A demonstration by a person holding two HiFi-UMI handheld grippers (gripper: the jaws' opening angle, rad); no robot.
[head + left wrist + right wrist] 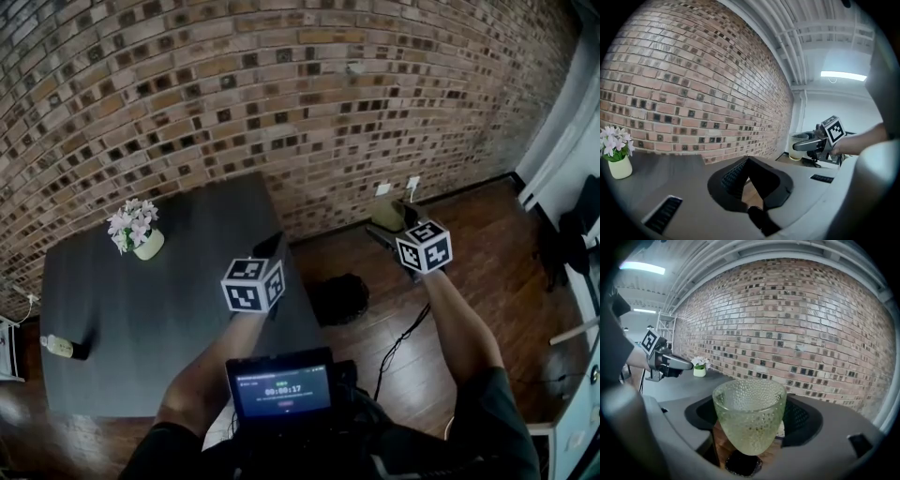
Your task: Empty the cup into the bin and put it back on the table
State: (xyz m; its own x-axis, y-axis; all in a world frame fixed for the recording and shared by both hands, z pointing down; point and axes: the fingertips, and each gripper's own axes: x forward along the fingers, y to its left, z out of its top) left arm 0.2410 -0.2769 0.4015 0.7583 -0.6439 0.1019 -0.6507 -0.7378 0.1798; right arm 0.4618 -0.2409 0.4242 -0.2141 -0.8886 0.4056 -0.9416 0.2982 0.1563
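Note:
A pale green, dimpled glass cup point(749, 420) stands upright between the jaws of my right gripper point(752, 414), which is shut on it; I see nothing inside it. In the head view the cup point(385, 217) and right gripper point(394, 221) hang over the wooden floor, right of the table point(187, 309) and beyond the round black bin point(337, 298). My left gripper point(272, 247) is over the table's right edge. Its jaws point(749, 161) meet at the tips with nothing in them. The left gripper view also shows the cup point(800, 143) off to the right.
A small pot of white flowers point(136, 232) stands at the table's far left, and a pale object point(62, 347) lies at its left edge. A brick wall with outlets point(398, 186) is behind. A cable point(398, 342) runs across the floor. A recorder screen point(281, 389) sits below.

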